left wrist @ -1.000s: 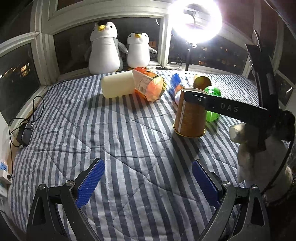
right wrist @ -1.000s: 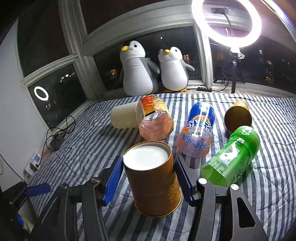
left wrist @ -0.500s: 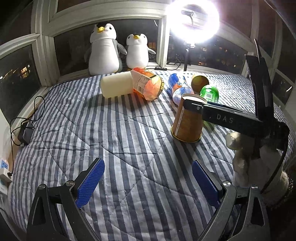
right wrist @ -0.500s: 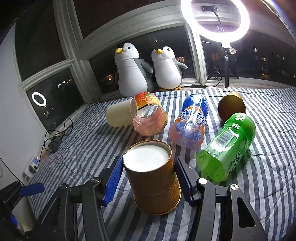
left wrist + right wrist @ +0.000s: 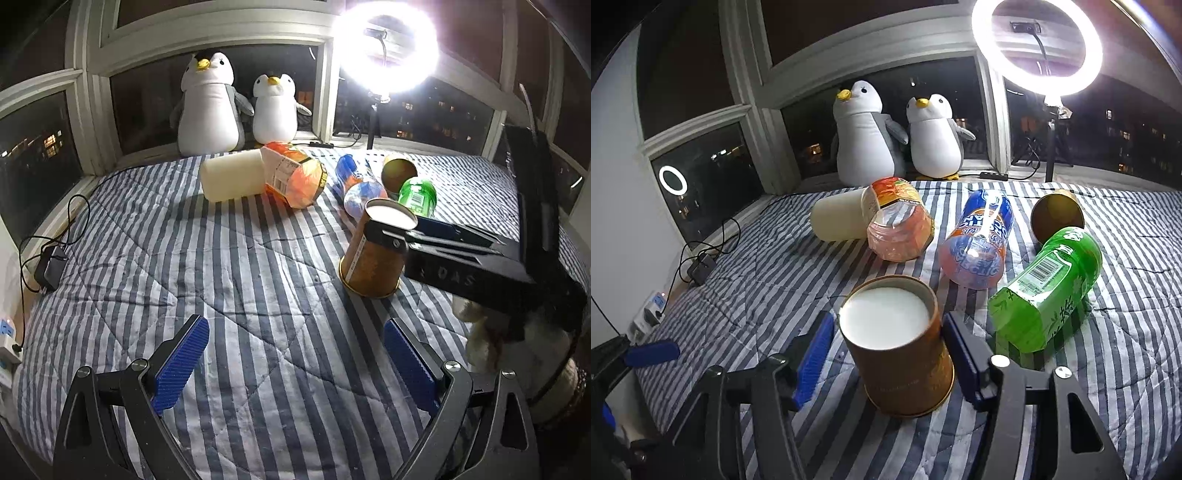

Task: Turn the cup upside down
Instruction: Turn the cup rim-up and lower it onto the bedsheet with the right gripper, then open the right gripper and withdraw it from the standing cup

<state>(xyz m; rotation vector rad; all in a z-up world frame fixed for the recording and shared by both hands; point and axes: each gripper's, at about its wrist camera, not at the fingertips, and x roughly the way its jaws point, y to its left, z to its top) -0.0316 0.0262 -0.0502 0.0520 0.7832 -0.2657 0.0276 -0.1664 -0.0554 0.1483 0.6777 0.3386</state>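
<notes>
I see a bed with a blue-and-white striped quilt [image 5: 768, 280]. On it the brown paper cup [image 5: 905, 365] stands mouth-down, slightly tilted. Behind it lie a cream cylinder [image 5: 838, 221], an orange-labelled jar [image 5: 899, 225], a blue-and-orange bottle [image 5: 979, 240], a green bottle [image 5: 1049, 288] and a second brown cup [image 5: 1056, 218], all on their sides.

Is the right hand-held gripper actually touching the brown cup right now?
Apart. The right wrist view shows striped blanket between each blue pad and the brown cup; the right hand-held gripper only straddles it.
</notes>
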